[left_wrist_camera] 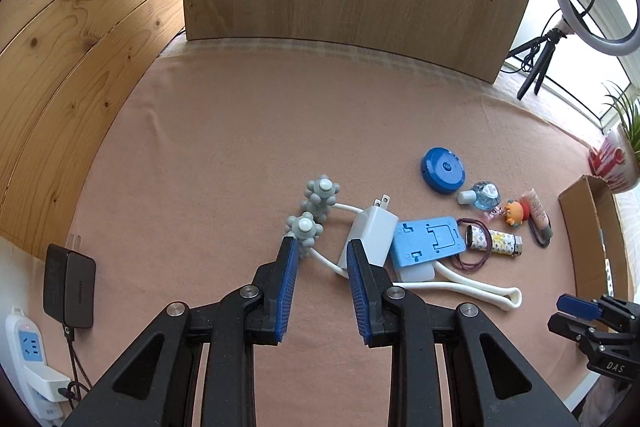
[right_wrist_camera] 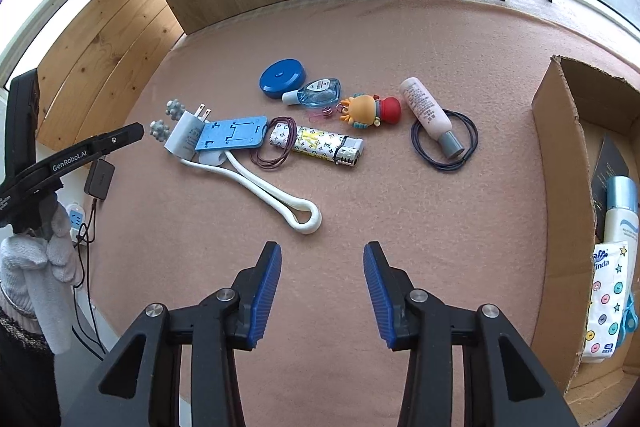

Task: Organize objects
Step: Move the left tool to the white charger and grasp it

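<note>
Clutter [right_wrist_camera: 312, 131] is lying at twelve o'clock; left tongs [left_wrist_camera: 322, 259] and right tongs [right_wrist_camera: 322, 263] are hanging part-open, gripping nothing.

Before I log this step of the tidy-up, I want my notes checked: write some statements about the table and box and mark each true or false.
1. The white charger lies partly under the blue phone stand. True.
2. The right gripper holds the patterned lighter. False: its jaws are open and empty, and the lighter lies on the pink cloth.
3. The pink tube lies across a dark hair tie. True.
4. The cardboard box is empty. False: a tissue pack and a white bottle are inside.
5. The left gripper is clamped on the blue round case. False: its jaws are open near the massager, the case far off.
</note>
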Available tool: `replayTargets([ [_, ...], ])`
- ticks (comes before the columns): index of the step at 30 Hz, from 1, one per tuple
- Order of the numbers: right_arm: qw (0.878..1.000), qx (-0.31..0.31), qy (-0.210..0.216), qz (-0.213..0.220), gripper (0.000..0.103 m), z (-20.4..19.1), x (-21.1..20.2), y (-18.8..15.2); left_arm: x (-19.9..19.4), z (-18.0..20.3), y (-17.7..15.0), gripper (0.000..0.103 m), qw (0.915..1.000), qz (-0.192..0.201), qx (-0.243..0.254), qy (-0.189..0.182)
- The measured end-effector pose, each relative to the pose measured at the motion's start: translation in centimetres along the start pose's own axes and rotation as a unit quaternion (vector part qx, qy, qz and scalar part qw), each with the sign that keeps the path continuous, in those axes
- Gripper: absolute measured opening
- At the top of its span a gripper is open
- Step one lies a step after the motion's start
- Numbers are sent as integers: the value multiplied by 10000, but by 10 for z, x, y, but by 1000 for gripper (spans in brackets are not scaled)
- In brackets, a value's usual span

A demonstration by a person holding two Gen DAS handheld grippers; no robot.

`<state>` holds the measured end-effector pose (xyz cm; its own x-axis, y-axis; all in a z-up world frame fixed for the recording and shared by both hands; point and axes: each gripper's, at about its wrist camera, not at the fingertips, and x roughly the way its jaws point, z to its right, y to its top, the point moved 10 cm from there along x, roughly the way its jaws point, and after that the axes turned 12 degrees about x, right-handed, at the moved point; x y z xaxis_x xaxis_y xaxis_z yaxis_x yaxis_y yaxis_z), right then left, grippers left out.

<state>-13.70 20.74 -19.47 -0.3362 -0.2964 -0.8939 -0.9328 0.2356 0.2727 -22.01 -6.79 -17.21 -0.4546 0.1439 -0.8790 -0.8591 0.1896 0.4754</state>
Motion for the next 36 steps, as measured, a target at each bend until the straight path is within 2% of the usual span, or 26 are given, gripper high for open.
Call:
replayTargets([
  [3,10000,-33,29,-1,36,-4,1,0,16,0,-1,28,9996,-131,-143,-220],
  [7,9999,-118,16,-23,36,-8,7,2,26,-13,3,38,9992,-116,-366,-118],
  [13,9992,-380,-10,-154,36,-21,25,-1,45,-18,-1,38,9983,-264,-481,-206],
  [15,9984,-520,-102,-176,36,-26,31,-1,51,-15,-2,33,9981,-301,-471,-259],
  [17,9977,-635,-183,-172,36,-30,37,0,53,-15,-2,25,9984,-272,-463,-149],
  [22,9955,-832,-418,-160,35,-33,48,4,37,-15,4,25,9990,-83,-424,-118],
  [23,9952,-862,-435,-147,29,-33,48,4,31,-13,6,24,9991,-23,-407,-131],
  [26,9956,-807,-451,-156,19,-27,48,4,12,-8,13,25,9993,192,-313,-117],
  [29,9970,-662,-315,-233,17,-23,46,2,-6,0,19,25,9987,493,-89,-79],
  [30,9971,-653,-317,-236,17,-22,46,1,-2,2,18,25,9986,479,194,87],
  [31,9971,-660,-311,-235,17,-22,45,0,6,1,11,24,9992,226,272,178],
  [32,9970,-667,-281,-261,17,-22,45,-2,10,-1,4,24,9999,74,63,28],
  [34,9966,-694,-343,-281,17,-22,45,-4,13,-8,-6,24,9990,27,-329,-310],
  [36,9965,-706,-374,-236,17,-21,41,-4,16,-12,-17,24,9993,-96,-301,-198],
])
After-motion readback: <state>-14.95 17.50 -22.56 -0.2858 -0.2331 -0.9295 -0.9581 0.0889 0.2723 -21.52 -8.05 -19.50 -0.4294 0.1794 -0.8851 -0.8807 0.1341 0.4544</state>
